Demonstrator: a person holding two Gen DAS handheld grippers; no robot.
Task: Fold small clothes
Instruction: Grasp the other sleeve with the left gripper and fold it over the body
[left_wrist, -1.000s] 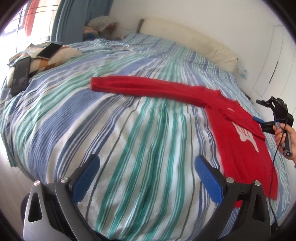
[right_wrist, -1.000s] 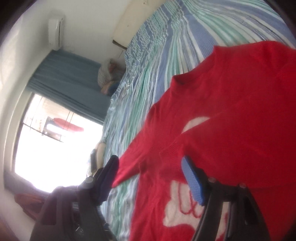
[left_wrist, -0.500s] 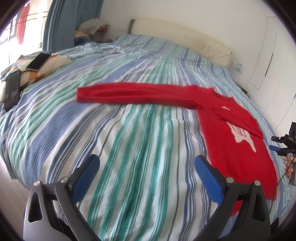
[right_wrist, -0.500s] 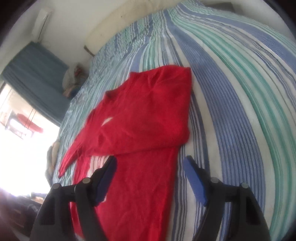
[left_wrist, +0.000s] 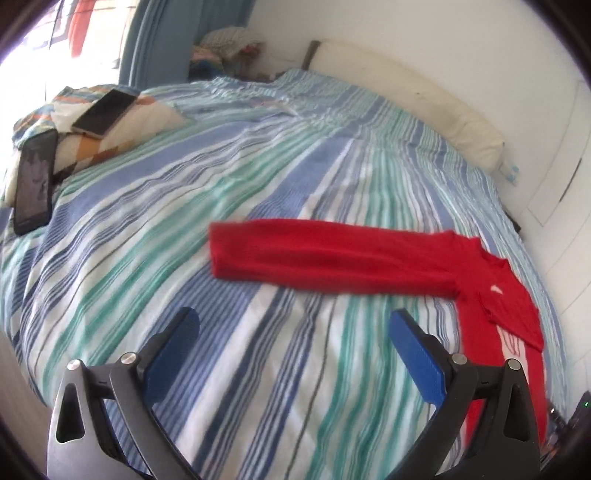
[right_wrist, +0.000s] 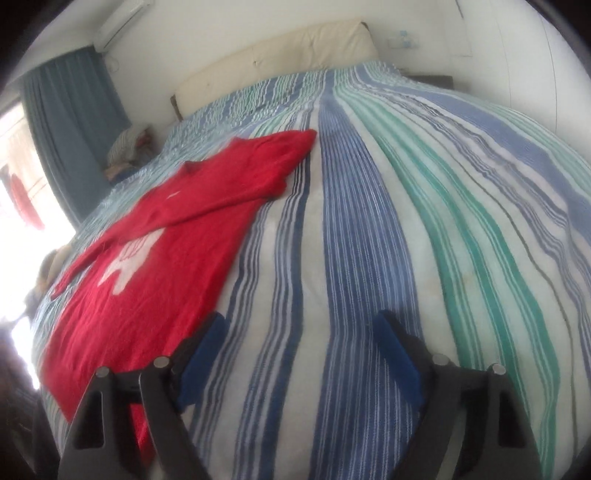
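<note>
So the red sweater (left_wrist: 495, 295) is lying flat on the striped bedspread (left_wrist: 258, 206), one sleeve (left_wrist: 332, 258) stretching out straight. From the left gripper (left_wrist: 291, 325), that sleeve is running crosswise ahead of the pads, cuff pointing off to the left, body sitting off to the right. The left gripper's jaws are standing wide apart, nothing between them, just bedspread underneath.

From the right gripper (right_wrist: 299, 332), the sweater (right_wrist: 155, 258) is sitting ahead and to the left, its body running lengthwise away from the tool, collar end pointing toward the headboard (right_wrist: 273, 55). The other sleeve is lying folded across the chest. The right jaws have just been opening and are standing apart, nothing in them; the left pad (right_wrist: 207, 347) is hanging right by the sweater's hem.
</note>
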